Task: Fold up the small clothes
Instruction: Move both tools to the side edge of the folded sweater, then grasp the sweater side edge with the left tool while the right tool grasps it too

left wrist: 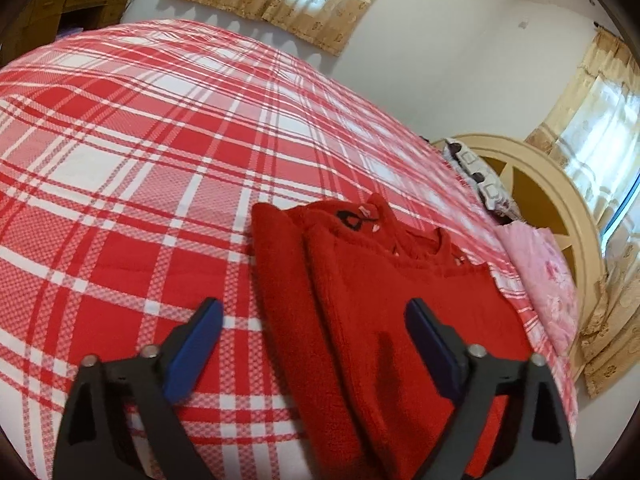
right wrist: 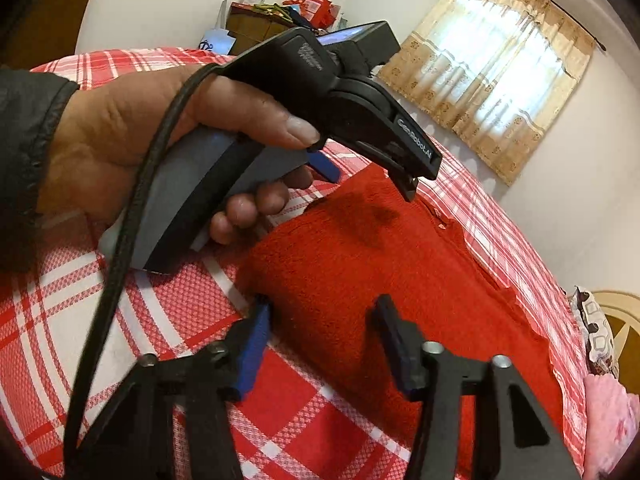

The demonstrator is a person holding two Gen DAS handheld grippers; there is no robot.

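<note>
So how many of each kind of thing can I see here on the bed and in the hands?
Red garment, partly folded: 1
Red plaid bed cover: 1
Pillows or cushions by the headboard, patterned and pink floral: 2
Handheld grippers, left gripper and right gripper: 2
Total: 6

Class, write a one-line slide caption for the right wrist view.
Right gripper open over a red sweater on the plaid bedspread, left gripper held beyond it.
</note>
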